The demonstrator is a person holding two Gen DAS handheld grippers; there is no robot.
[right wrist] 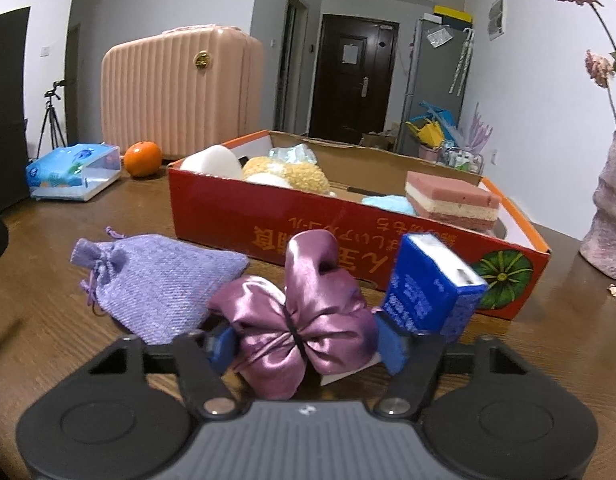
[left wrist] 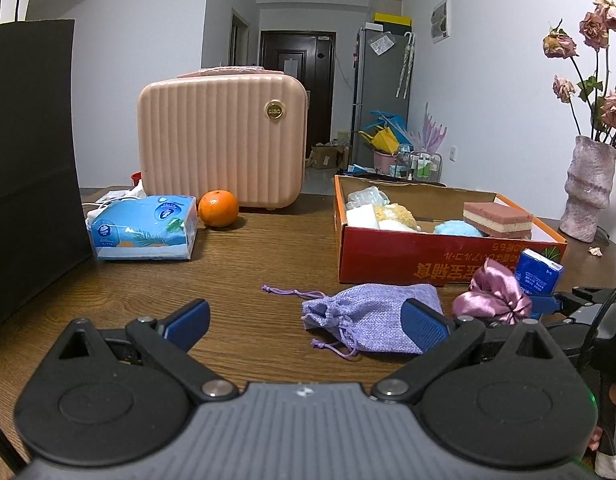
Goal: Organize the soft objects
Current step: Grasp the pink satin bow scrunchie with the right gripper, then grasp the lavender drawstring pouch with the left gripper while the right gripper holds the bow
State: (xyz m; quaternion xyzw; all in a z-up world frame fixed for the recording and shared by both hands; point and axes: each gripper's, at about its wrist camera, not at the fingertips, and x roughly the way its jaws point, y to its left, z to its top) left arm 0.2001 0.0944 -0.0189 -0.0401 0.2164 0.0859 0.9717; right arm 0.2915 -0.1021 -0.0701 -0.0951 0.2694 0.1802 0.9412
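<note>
From the left wrist view, the left hand-held gripper [left wrist: 303, 322] hangs low over the wooden table [left wrist: 247, 264] with its blue pads spread wide and nothing between them. A lilac drawstring pouch [left wrist: 372, 316] lies on the table just ahead, partly behind the right-side pad. To its right sits a shiny purple satin scrunchie [left wrist: 494, 294], and a small blue tissue packet [left wrist: 538, 272] leans beside it against the red cardboard box [left wrist: 412, 252]. The box holds a pink layered sponge [left wrist: 498, 218], a blue puff and pale sponges. Farther left lie a blue tissue pack [left wrist: 143, 228], an orange [left wrist: 218, 208] and a pink ribbed case [left wrist: 223, 140].

From the right wrist view, the right hand-held gripper [right wrist: 303, 346] has its blue pads on either side of the scrunchie [right wrist: 295, 328], pressing into the fabric; the opening is about half. The blue packet [right wrist: 432, 284] stands tilted just past the right-side pad, in front of the box [right wrist: 267, 216]. The pouch [right wrist: 159, 280] lies to the left, touching the scrunchie's edge.
</note>
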